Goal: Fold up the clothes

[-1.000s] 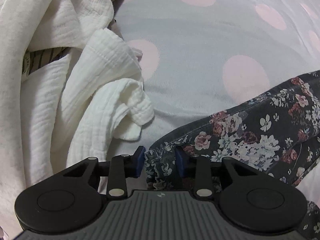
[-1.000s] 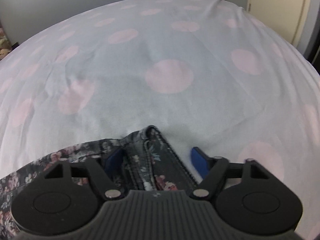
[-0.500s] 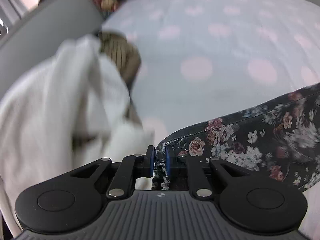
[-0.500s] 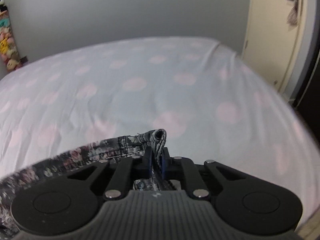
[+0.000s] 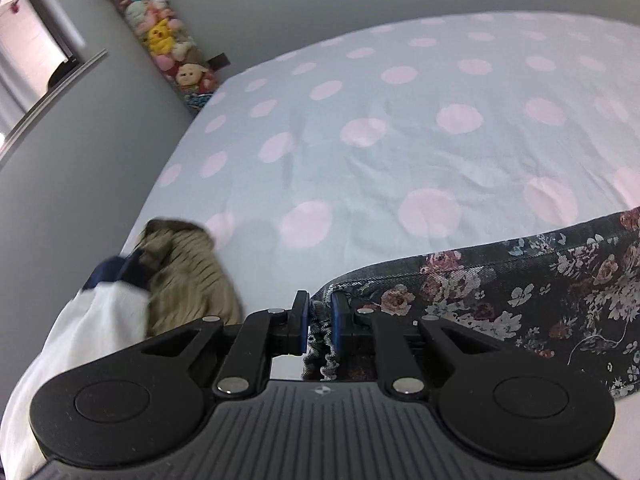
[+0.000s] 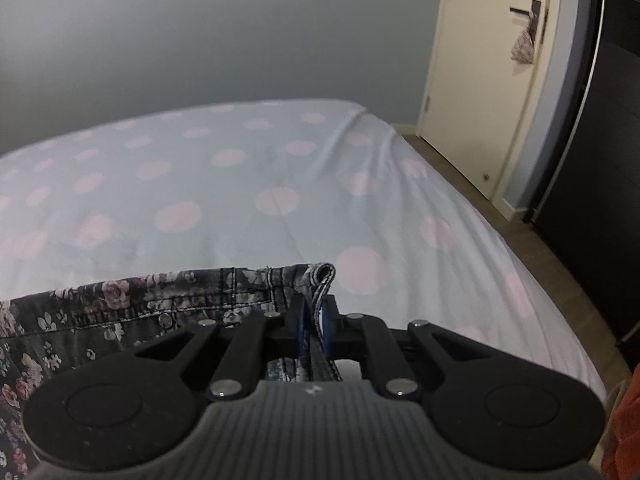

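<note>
A dark floral denim garment hangs stretched between both grippers above the bed. My left gripper is shut on its frayed hem, which bunches between the blue pads. In the right wrist view the same floral garment runs off to the left, showing stitched seams and a rivet. My right gripper is shut on its folded waistband edge, whose tip curls up above the pads.
The bed sheet is pale blue with pink dots. A heap of white cloth and a tan striped garment lies at the left edge. Stuffed toys hang by the wall. A door and an orange cloth are on the right.
Both grippers closed on the floral garment and rose with it off the bed. The left one swung away from the white heap, so more of the bed and room now show.
</note>
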A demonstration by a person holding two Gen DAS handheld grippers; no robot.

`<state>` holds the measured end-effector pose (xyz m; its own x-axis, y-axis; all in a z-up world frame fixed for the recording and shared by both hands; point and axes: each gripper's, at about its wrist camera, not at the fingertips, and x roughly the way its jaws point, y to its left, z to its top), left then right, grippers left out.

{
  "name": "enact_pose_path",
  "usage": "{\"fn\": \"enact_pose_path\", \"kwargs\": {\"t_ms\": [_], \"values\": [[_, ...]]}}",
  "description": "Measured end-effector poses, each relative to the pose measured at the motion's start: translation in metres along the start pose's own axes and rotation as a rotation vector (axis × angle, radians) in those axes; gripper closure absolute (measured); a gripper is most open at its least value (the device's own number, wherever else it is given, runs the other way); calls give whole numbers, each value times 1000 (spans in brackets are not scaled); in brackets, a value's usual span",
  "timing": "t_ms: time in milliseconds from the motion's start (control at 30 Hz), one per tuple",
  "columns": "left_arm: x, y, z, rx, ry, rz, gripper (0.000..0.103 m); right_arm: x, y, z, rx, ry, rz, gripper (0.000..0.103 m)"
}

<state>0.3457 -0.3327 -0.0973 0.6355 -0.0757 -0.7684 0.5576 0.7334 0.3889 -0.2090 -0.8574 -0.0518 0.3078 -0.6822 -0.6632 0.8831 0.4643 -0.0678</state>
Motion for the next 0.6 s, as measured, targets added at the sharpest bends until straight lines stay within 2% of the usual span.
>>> {"fn": "enact_pose_path", "kwargs": {"t_ms": [133,233,300,367,500,600], "values": [[40,-23,11,46,46,17,93,36,5,-7,-7,55,-37,94],[60,-31,14,41,76,17,93,58,10,-15,-24,82,-47,93],[69,-33,13,33,81,8,87,70,12,-19,-23,104,-42,93],[71,-32,7,26,71,0,80,78,12,-23,-21,122,-38,92],[60,-25,-11,17,65,-36,76,80,10,-28,-4,115,-47,79],[41,-16,-29,12,69,-82,74,70,9,-29,12,98,-32,79]]}}
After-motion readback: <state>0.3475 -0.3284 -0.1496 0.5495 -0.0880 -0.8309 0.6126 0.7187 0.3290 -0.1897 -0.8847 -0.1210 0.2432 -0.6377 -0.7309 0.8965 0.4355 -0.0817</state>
